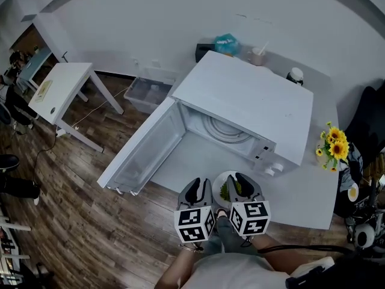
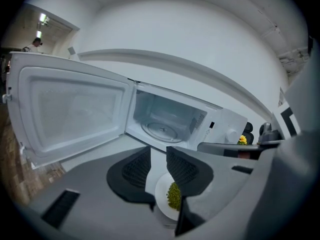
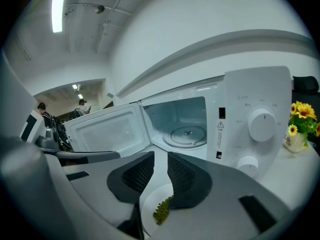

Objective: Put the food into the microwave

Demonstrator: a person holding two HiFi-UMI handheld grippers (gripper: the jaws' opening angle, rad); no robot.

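Note:
A white plate point(image 1: 220, 182) of green peas point(image 1: 224, 191) lies on the white table point(image 1: 301, 191) in front of the white microwave point(image 1: 252, 101). The microwave door point(image 1: 144, 149) hangs wide open to the left, and the glass turntable point(image 1: 225, 131) inside is bare. My left gripper point(image 1: 197, 192) hovers at the plate's left edge, my right gripper point(image 1: 245, 188) over its right side. In the left gripper view the left gripper point(image 2: 158, 151) has its jaws a narrow way apart above the plate point(image 2: 164, 196). The right gripper point(image 3: 160, 156) stands likewise over the peas point(image 3: 161, 211), holding nothing.
A vase of sunflowers point(image 1: 334, 146) stands right of the microwave, by its two knobs point(image 3: 261, 124). A teal bag point(image 1: 227, 43) and a cup point(image 1: 258, 56) sit behind it. On the wooden floor to the left are a small white table point(image 1: 60, 89) and a clear bin point(image 1: 144, 92).

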